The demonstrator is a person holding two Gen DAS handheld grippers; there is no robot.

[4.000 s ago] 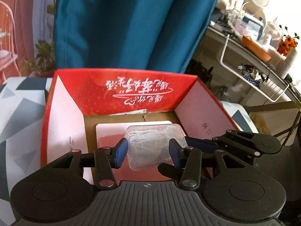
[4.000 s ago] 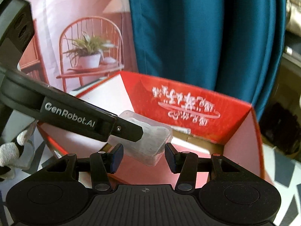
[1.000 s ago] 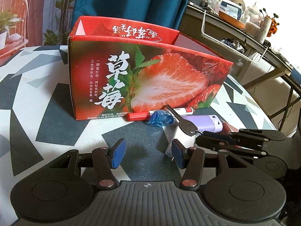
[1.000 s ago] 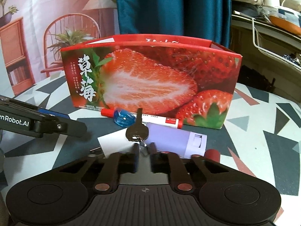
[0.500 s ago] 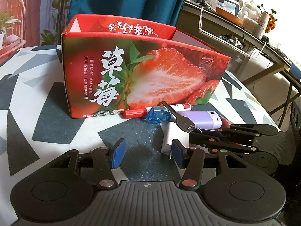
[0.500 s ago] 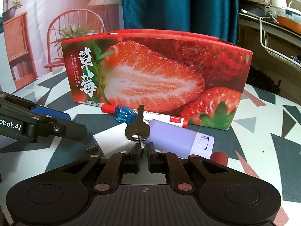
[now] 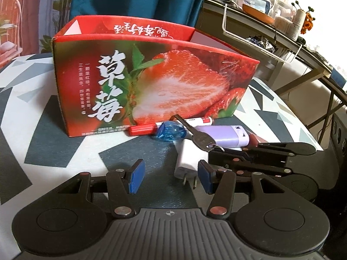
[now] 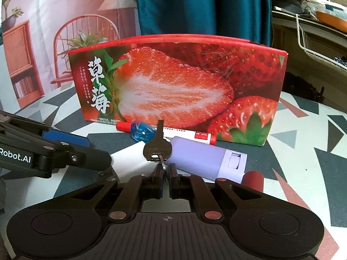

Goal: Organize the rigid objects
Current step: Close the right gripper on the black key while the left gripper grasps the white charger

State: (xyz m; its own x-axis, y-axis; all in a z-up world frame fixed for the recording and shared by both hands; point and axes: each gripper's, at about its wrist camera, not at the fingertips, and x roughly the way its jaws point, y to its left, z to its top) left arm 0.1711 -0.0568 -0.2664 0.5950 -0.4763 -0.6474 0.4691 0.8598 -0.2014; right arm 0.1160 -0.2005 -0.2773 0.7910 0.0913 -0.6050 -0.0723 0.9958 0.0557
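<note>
A silver key [image 8: 157, 146] on a small ring points away toward the strawberry box [image 8: 173, 82]. My right gripper [image 8: 166, 173] is shut on the key's ring, just above the table. In the left wrist view the same key [image 7: 195, 134] sticks out of the right gripper [image 7: 213, 153]. My left gripper [image 7: 170, 178] stands open with nothing between its pads. A white charger plug [image 7: 187, 158] lies just ahead of its right finger. A red-capped marker [image 7: 141, 128], a blue clear piece [image 7: 171, 131] and a purple case [image 7: 225, 135] lie along the box front.
A dark red cylinder [image 8: 252, 179] lies right of the purple case. The table carries a grey and white patterned cloth [image 7: 65, 147]. A teal curtain [image 8: 195, 6] hangs behind the box, and a wire rack with clutter [image 7: 260, 32] stands at the right.
Four seconds ago my left gripper held a clear plastic case over the box; now it is empty, low before the box front. Over the last second the right jaws closed fully on the key ring.
</note>
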